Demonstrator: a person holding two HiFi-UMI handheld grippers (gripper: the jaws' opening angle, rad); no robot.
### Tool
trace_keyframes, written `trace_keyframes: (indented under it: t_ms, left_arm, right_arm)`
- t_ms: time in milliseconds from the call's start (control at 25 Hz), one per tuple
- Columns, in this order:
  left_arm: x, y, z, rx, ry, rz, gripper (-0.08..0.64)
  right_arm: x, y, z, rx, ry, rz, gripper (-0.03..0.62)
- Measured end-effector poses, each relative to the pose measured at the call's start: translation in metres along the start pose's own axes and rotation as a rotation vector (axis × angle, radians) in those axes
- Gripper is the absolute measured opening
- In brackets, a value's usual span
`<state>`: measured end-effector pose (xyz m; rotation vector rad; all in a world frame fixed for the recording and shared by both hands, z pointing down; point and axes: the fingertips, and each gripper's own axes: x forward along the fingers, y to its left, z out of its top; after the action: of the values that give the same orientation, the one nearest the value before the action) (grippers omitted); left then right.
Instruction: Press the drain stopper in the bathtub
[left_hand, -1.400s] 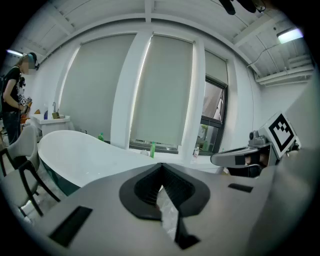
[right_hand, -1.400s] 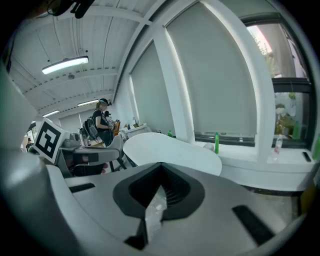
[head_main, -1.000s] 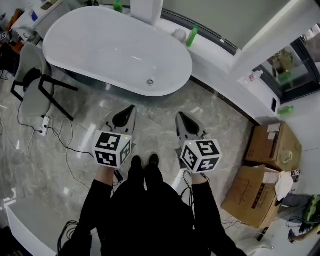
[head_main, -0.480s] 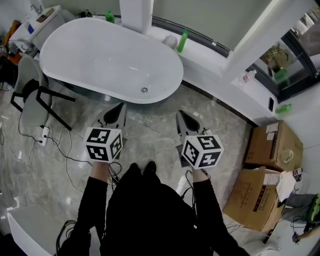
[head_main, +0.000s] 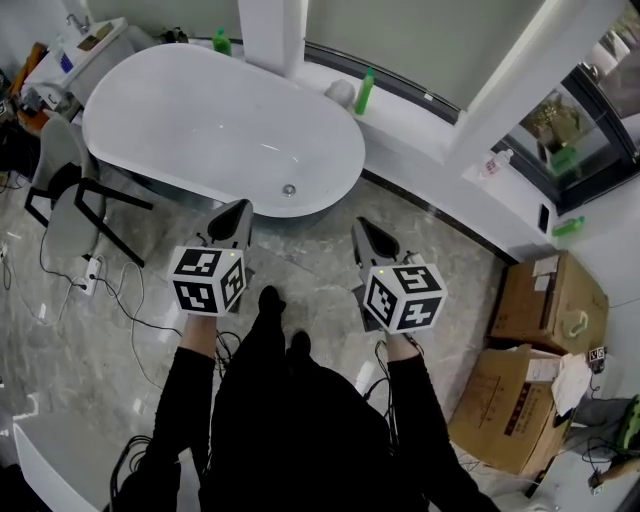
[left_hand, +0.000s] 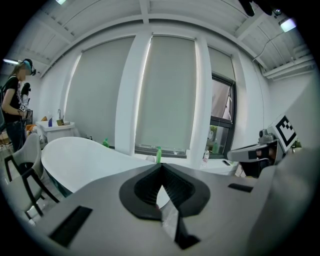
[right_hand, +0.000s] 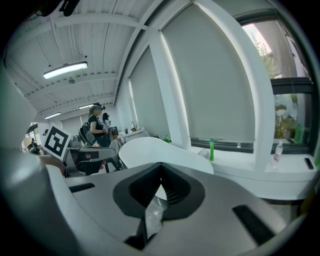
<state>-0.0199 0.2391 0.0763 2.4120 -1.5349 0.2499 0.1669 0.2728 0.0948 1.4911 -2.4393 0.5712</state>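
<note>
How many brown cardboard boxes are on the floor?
2. Both are at the right of the head view: one brown cardboard box sits higher up, the other box just below it. More may be hidden off-frame.

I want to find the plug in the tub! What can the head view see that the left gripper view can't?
Only the head view shows the drain stopper down inside the tub, and the cardboard boxes on the floor. Only the left gripper view shows the ceiling and a person standing far off at the left. Both show the white bathtub and the green bottle on the ledge behind it.
</note>
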Motion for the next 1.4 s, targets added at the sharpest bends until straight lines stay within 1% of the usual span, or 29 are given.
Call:
trace_keyframes:
  t_ms: [160, 400, 680, 1000, 1200, 1400]
  left_arm:
    - [0.016, 0.009, 0.007, -0.004, -0.002, 0.004, 0.005]
    - [0.056, 0.028, 0.004, -0.012, 0.029, -0.026, 0.005]
    - [0.136, 0.072, -0.001, -0.042, 0.082, -0.057, 0.005]
    - [0.214, 0.125, -0.001, -0.068, 0.156, -0.091, 0.005]
    - [0.249, 0.145, -0.003, -0.070, 0.192, -0.109, 0.005]
    - [0.271, 0.163, -0.015, -0.082, 0.237, -0.125, 0.005]
  right_arm:
    - [0.016, -0.006, 0.010, 0.001, -0.003, 0.005, 0.003]
    - [0.057, -0.013, 0.019, 0.005, 0.013, -0.001, 0.003]
    - [0.142, -0.037, 0.027, 0.001, 0.086, -0.012, 0.003]
    - [0.243, -0.048, 0.033, 0.039, 0.171, -0.019, 0.003]
    - [0.284, -0.054, 0.033, 0.062, 0.219, -0.028, 0.003]
    - [0.316, -0.054, 0.033, 0.059, 0.268, -0.028, 0.003]
